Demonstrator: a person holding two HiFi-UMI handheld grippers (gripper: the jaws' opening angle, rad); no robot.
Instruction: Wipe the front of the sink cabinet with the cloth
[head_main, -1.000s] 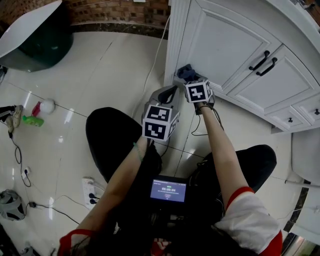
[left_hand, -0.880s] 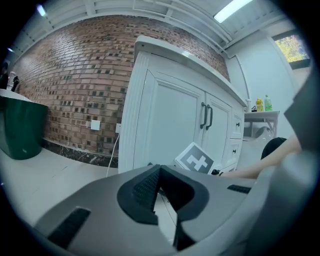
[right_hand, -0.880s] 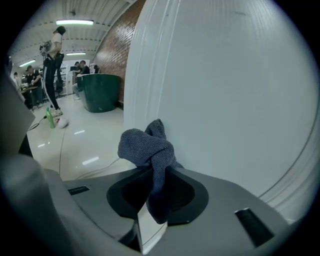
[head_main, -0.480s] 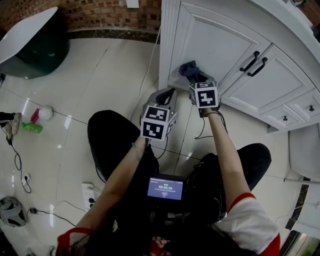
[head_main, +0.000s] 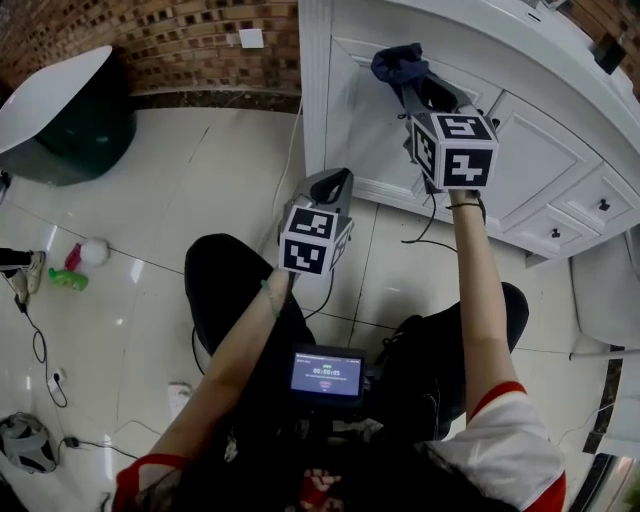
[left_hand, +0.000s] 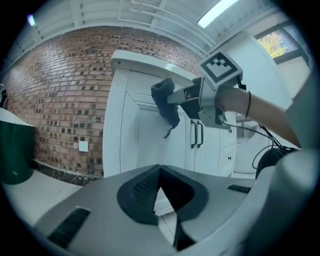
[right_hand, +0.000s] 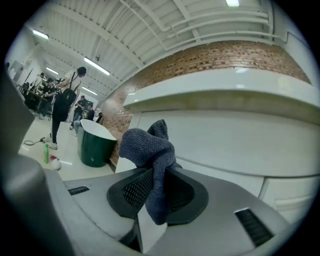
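Note:
A white sink cabinet with panelled doors and black handles stands ahead of me. My right gripper is shut on a dark blue cloth, which it holds against the top of the left door, just under the counter edge. In the right gripper view the cloth bunches out between the jaws in front of the cabinet. My left gripper hangs lower, short of the cabinet's foot, jaws shut with nothing between them. From the left gripper view the cloth shows high on the cabinet.
A green bin with a white lid stands at the far left by the brick wall. Cables, a power strip and small items lie on the tiled floor. My knees and a small screen are below. More drawers run to the right.
The right gripper has risen with the cloth from the bottom of the cabinet door to its top. The left gripper has stayed about where it was.

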